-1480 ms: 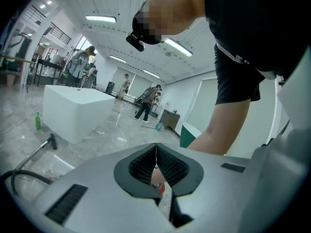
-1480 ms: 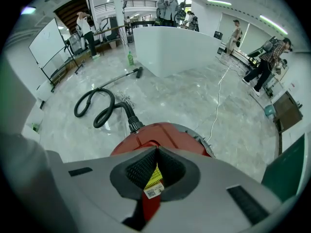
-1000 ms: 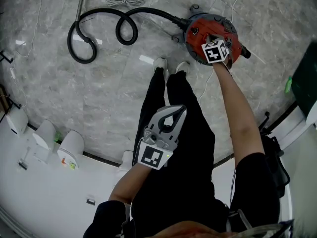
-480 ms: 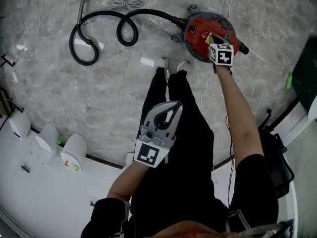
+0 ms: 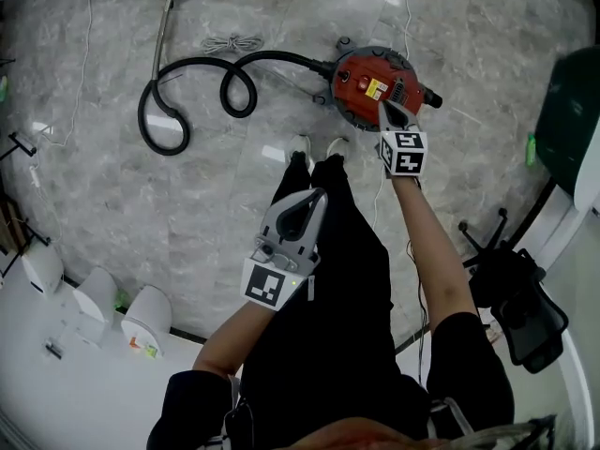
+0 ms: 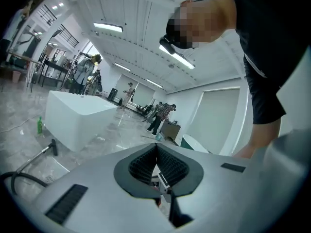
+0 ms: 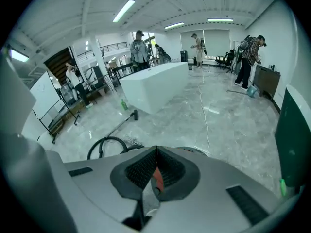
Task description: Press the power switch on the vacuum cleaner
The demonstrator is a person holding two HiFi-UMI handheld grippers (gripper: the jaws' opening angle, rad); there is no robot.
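Note:
The red round vacuum cleaner (image 5: 373,84) stands on the marble floor, just past the person's shoes. Its black hose (image 5: 192,78) curls away to the left and ends in a wand (image 5: 165,17). My right gripper (image 5: 383,108) is shut and points at the cleaner's near edge. Its tip overlaps the red top, and I cannot tell whether it touches. In the right gripper view the jaws (image 7: 156,150) meet, with red showing in the gap behind them. My left gripper (image 5: 317,196) hangs shut over the person's legs, holding nothing. Its closed tips (image 6: 156,145) point into the room.
A coiled white cord (image 5: 233,42) lies behind the hose. A black office chair (image 5: 518,293) stands at the right, with a dark green panel (image 5: 564,111) beyond it. White fixtures (image 5: 98,295) line the lower left. A white counter (image 7: 154,88) and several people stand farther off.
My right gripper has drawn back from the cleaner's top toward the person. The head camera has risen, so more floor shows. The left gripper has drifted slightly up.

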